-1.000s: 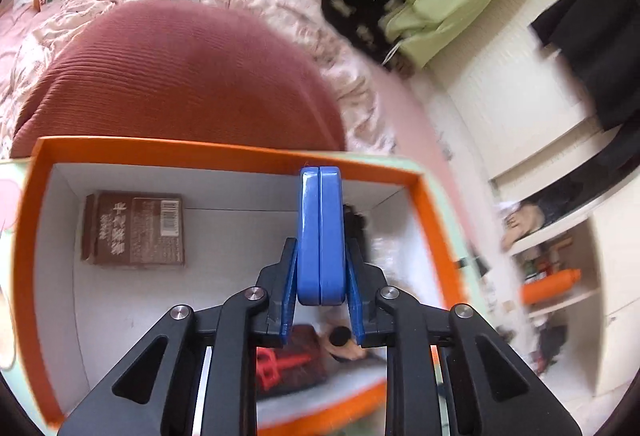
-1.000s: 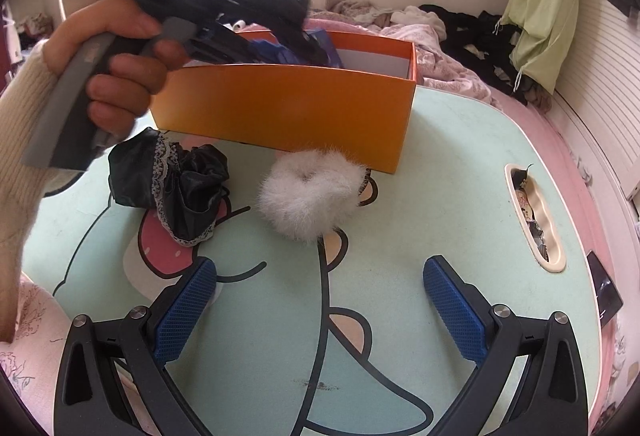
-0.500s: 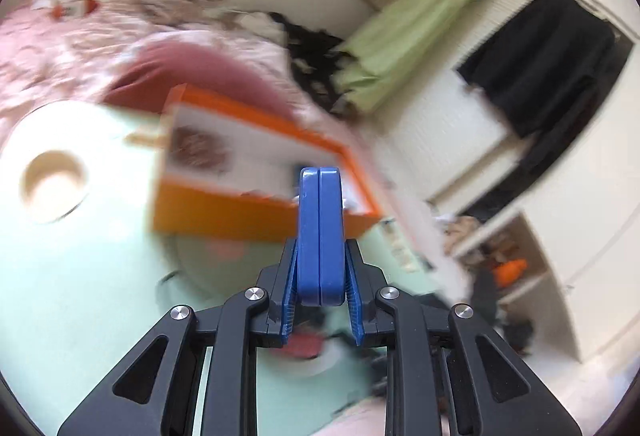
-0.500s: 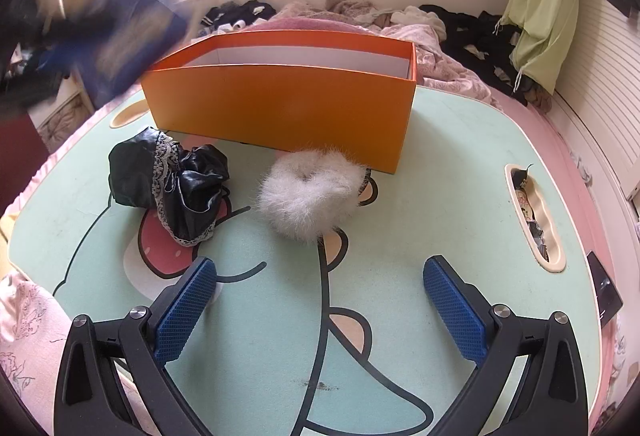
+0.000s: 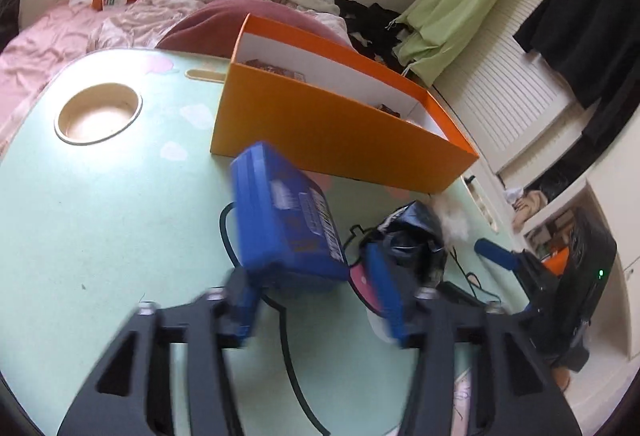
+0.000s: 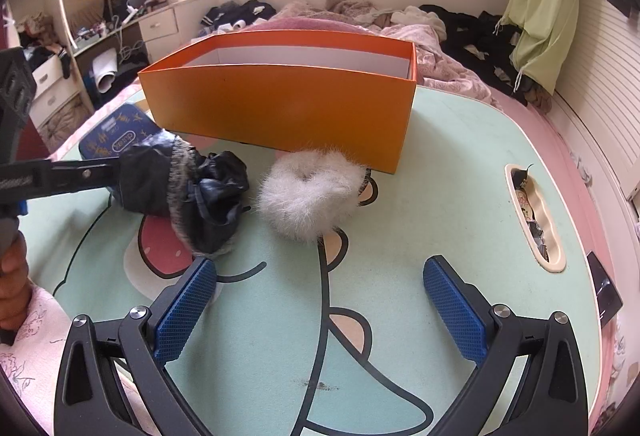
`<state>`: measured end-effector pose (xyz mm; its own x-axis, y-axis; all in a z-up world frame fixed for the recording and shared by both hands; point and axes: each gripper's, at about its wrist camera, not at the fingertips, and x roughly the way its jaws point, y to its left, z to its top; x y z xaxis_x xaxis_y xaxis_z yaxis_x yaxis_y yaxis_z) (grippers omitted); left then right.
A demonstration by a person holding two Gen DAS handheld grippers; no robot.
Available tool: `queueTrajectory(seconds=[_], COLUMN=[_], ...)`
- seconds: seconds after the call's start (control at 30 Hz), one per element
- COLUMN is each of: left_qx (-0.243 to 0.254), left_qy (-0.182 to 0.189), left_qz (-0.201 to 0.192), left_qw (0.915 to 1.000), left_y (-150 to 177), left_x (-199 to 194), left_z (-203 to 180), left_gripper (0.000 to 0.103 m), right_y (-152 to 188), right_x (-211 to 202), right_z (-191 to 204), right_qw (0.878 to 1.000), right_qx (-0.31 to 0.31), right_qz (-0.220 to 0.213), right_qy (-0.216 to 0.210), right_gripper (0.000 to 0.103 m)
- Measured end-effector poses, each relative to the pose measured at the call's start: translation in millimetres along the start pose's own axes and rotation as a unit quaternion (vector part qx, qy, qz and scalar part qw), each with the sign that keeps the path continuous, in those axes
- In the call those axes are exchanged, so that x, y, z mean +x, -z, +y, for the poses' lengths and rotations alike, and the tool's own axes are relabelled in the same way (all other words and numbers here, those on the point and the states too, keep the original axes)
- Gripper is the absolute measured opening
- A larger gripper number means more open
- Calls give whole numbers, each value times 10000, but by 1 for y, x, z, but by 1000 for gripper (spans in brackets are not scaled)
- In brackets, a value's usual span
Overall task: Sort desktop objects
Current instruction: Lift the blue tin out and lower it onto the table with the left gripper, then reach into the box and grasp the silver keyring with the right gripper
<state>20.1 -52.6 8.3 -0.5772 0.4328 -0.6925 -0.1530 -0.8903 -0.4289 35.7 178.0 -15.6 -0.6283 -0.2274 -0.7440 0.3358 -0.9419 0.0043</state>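
Your left gripper (image 5: 316,296) has its jaws spread wide, the blue box (image 5: 286,226) lying just ahead between them on the mint worktop (image 5: 100,220), long axis running away toward the orange box (image 5: 332,128). Your right gripper (image 6: 320,304) also gapes, empty, short of the white fluffy scrunchie (image 6: 308,192). Beyond lies a cluttered pink bed (image 5: 60,32).

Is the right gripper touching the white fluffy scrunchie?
Apart. The right wrist view shows bare table between the open right gripper and the scrunchie.
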Motion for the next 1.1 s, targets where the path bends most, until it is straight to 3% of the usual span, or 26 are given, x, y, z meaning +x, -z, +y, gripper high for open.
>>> queueTrajectory(seconds=[0.07, 0.17, 0.3, 0.43, 0.53, 0.6, 0.67, 0.83, 0.9, 0.97, 1.0, 1.1], left_qx=[83, 443, 1238, 1610, 1429, 1314, 1285, 1299, 1302, 1306, 1305, 1299], left_qy=[-349, -1091, -1795, -1721, -1460, -1526, -1557, -1568, -1570, -1571, -1571, -1568], left_qz=[-14, 74, 125, 117, 171, 148, 114, 101, 100, 97, 94, 88], left_qw=[9994, 9930, 9759, 9718, 9788, 9794, 9793, 9790, 9789, 9789, 9789, 9790], left_y=[6, 19, 41, 48, 44, 44, 43, 44, 44, 44, 44, 43], left_x=[-7, -15, -15, -8, -6, -5, -3, 0, -1, 0, 0, 1], left_z=[-4, -13, -31, -43, -37, -31, -31, -34, -35, -35, -35, -34], left_gripper=[81, 81, 81, 88, 97, 103, 103, 103, 103, 103, 103, 103], right_y=[0, 1, 1, 2, -2, -8, -18, -85, -117, -142, -148, -168], right_x=[0, 0, -1, -1, -3, -12, -26, -57, -44, -13, -5, 26], right_z=[0, 1, 0, 0, -2, -6, -5, -2, -9, -16, -17, -16], right_qw=[10000, 10000, 10000, 10000, 9998, 9992, 9982, 9944, 9946, 9930, 9920, 9876], right_qx=[6, 3, 4, 14, 98, 202, 217, -74, 61, 280, 332, 358], right_qz=[-1, -3, -6, -12, -74, -218, -409, -791, -379, 459, 670, 1299], right_qy=[-3, 3, 0, -10, -156, -257, -393, -697, -965, -1048, -1022, -805], right_gripper=[103, 103, 103, 103, 103, 100, 89, 76, 59, 33, 27, 26])
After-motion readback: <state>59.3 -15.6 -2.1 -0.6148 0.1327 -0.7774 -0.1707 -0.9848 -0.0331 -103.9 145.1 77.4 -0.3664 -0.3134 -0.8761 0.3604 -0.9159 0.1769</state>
